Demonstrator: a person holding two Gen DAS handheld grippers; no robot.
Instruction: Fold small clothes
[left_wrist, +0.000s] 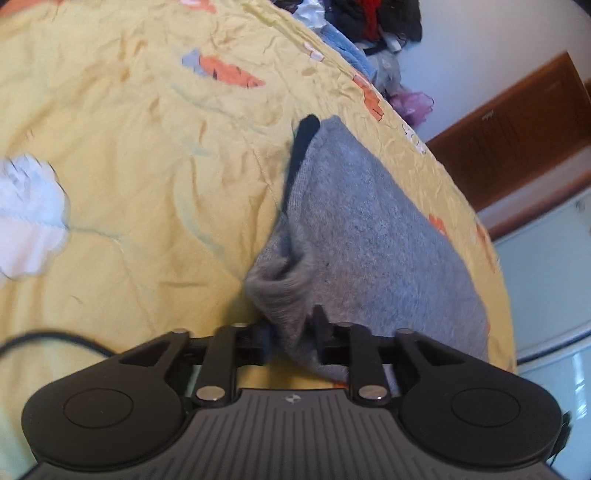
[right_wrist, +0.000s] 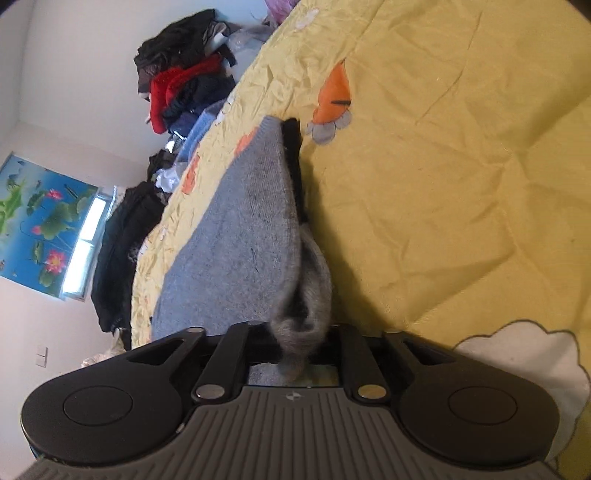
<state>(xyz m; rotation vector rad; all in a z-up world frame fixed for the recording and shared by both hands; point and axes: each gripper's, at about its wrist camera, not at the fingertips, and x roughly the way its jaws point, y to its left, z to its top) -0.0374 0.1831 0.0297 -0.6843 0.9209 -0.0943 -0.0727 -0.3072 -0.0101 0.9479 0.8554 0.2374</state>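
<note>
The grey knitted garment (left_wrist: 369, 236) lies on a yellow bedspread (left_wrist: 129, 166) that covers a bed, close to the bed's edge. A dark layer or lining (left_wrist: 301, 147) shows along one long edge of the garment. The bedspread is printed with orange carrot shapes (right_wrist: 334, 98) and white cloud shapes (left_wrist: 29, 214).

Left gripper (left_wrist: 291, 339): the jaws stand partly apart. A bunched, ribbed end of the garment (left_wrist: 277, 291) sits between them. Whether the pads press on the fabric cannot be told from the left wrist view.

Right gripper (right_wrist: 295, 343): the jaws stand partly apart. A rolled end of the garment (right_wrist: 299, 328) hangs down between them and runs over the gripper's front bar. Whether the pads press on it cannot be told.

Markings: a small pale emblem (left_wrist: 291, 398) sits at the centre of each gripper's ribbed grey body. It carries no legible lettering. No brand name or label can be read on the garment or the bedspread.

Surroundings: a pile of dark, red and blue clothes (right_wrist: 184, 85) lies beyond the far edge of the bed. A poster of pink lotus flowers on a blue ground (right_wrist: 40, 225) hangs on the wall beside a window (right_wrist: 85, 247). A brown wooden door (left_wrist: 517, 136) shows in the left wrist view.
</note>
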